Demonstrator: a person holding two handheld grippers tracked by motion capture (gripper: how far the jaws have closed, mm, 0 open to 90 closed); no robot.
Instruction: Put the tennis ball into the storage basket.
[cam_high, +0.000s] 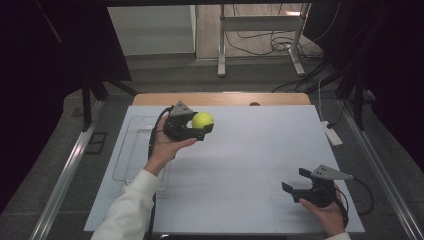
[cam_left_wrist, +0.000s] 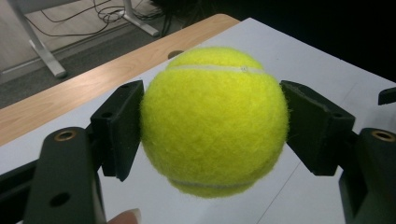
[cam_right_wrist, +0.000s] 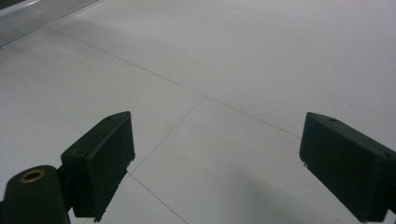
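Note:
A yellow tennis ball (cam_high: 202, 120) is held above the white table sheet (cam_high: 240, 165), left of centre, by my left gripper (cam_high: 201, 126), which is shut on it. In the left gripper view the ball (cam_left_wrist: 212, 119) sits squeezed between both black pads (cam_left_wrist: 119, 126), with a fingertip of the person showing at the bottom edge. My right gripper (cam_high: 295, 181) rests low at the front right of the table, held in the person's hand, jaws open. In the right gripper view its fingers (cam_right_wrist: 100, 161) stand wide apart over bare white sheet (cam_right_wrist: 224, 70).
A clear plastic tray (cam_high: 131, 150) lies flat at the left side of the sheet, under the left forearm. The wooden table edge (cam_high: 225, 98) runs along the back. A white power strip (cam_high: 332, 134) lies off the right edge. Metal stand legs and cables lie on the floor behind.

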